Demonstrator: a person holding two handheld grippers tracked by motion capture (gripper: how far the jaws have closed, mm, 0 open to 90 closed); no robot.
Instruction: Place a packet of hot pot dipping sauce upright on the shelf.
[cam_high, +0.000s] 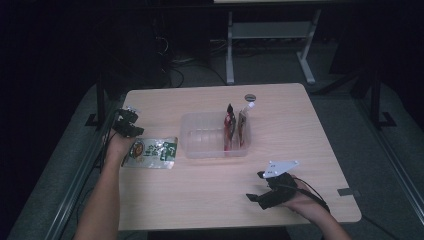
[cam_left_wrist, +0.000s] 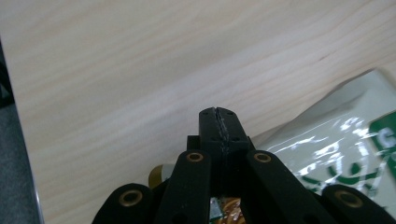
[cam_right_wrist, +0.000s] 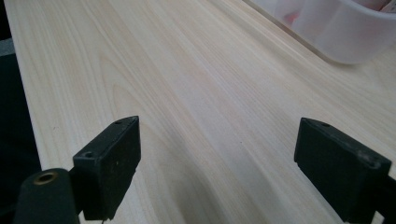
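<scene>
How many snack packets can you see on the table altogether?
3: two stand upright in the clear tub, packets and; a green-and-white packet lies flat beside the left gripper.

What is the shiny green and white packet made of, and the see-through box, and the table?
The snack packet looks like thin glossy plastic film: it crinkles and throws bright glints. The clear box seems to be stiff, slightly cloudy plastic, since the table shows through its walls. The table has a pale wood-grain top with a matte look; whether it is solid wood or laminate cannot be told.
</scene>
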